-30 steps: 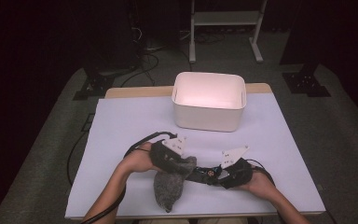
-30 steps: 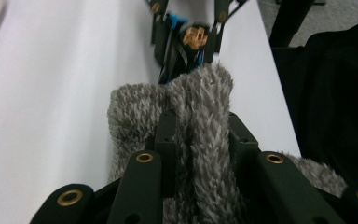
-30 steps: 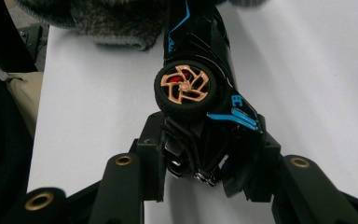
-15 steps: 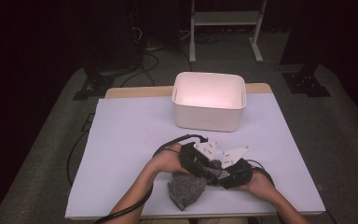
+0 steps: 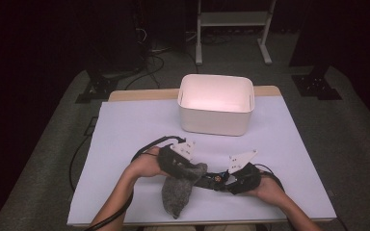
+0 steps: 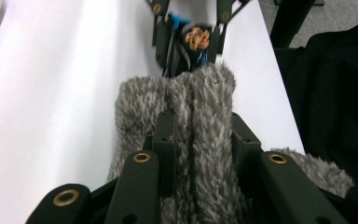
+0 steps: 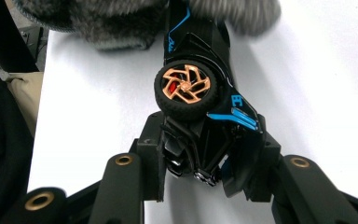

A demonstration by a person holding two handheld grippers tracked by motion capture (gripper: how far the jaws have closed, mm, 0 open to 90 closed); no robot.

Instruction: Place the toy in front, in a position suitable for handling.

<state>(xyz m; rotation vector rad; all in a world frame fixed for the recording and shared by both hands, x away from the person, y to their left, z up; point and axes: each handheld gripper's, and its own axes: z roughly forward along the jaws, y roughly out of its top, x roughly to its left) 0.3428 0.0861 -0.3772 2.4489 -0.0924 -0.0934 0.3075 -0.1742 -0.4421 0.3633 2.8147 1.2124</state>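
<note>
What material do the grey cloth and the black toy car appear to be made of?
Grey cloth: soft, shaggy pile fabric, probably synthetic fleece or microfibre; fibres stand up. Toy car: glossy black body with blue trim, likely plastic or painted metal; matte treaded tyre looks like rubber, copper-coloured rim.

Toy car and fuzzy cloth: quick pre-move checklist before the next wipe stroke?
1. Right gripper clamped on the toy car: ok.
2. Left gripper pinching the grey fuzzy cloth: ok, pile bunched between the jaws.
3. Cloth meets the car: ok, its edge lies over the car's far end.
4. Car lifted off the white table cover: cannot tell.
5. White bin clear of both hands: ok, well behind them.
</note>
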